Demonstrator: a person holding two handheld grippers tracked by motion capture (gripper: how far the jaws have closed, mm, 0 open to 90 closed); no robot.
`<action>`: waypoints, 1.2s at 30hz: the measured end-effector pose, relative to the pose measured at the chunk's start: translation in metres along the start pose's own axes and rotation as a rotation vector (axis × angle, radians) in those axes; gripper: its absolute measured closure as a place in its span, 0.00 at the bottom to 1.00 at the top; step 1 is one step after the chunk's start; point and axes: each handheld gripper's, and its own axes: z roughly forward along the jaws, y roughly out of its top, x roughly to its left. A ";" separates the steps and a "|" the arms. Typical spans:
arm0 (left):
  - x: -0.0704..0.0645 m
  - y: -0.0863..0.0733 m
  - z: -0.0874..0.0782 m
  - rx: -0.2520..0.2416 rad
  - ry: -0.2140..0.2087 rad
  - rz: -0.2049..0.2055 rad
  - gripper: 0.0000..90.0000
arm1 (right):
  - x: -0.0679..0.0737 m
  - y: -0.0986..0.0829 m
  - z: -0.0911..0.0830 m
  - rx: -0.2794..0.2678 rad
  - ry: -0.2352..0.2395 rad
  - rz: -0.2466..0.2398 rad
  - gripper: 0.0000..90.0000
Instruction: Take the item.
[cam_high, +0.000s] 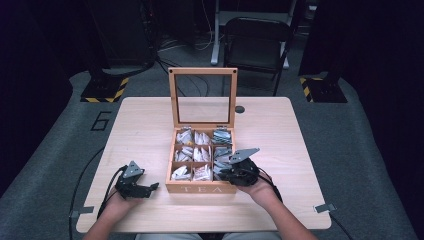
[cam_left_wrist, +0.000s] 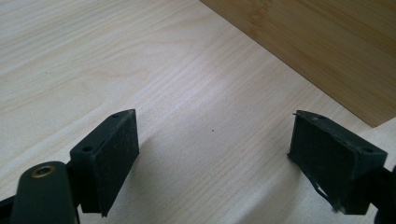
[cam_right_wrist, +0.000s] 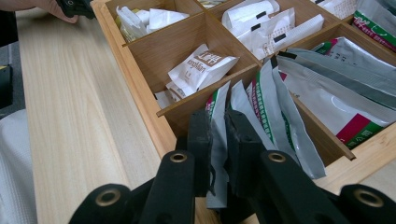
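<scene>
- Right gripper (cam_right_wrist: 218, 140): jaws nearly closed on a grey sachet (cam_right_wrist: 218, 154), pinched at its upper edge. The sachet stands in the near right compartment of the tea box (cam_high: 201, 189), among similar grey-and-green sachets (cam_right_wrist: 275, 107). The grip by the edge probably serves to draw one packet upward out of the row.
- Left gripper (cam_high: 136, 186): jaws wide apart, nothing between them. It rests low over the table (cam_high: 150, 120), just beside the box's left front corner, apart from the wall (cam_left_wrist: 327, 51). The placement suggests readiness to steady the box, not to grasp.
- Box: nine compartments in three rows, white sachets (cam_right_wrist: 203, 67) in the left and middle columns. The glazed lid (cam_high: 202, 95) stands upright at the far side, leaving the top fully open.
- Edges: thin wooden dividers (cam_right_wrist: 205, 100) flank the held sachet; a sideways pull would drag it against them or its neighbours.
- Open room: free space lies straight above the compartment. Bare tabletop lies to the right of the box and in front of it, as judged from the high view.
</scene>
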 end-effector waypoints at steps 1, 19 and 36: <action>0.000 0.000 0.000 0.003 -0.003 0.001 0.17 | 0.000 0.000 0.000 0.005 0.005 0.000 0.91; 0.001 0.000 -0.001 0.010 -0.007 0.007 0.17 | 0.001 0.002 -0.005 0.014 0.006 -0.072 1.00; 0.001 0.000 -0.001 0.010 -0.008 0.006 0.17 | 0.001 0.002 0.002 0.064 -0.007 -0.089 0.97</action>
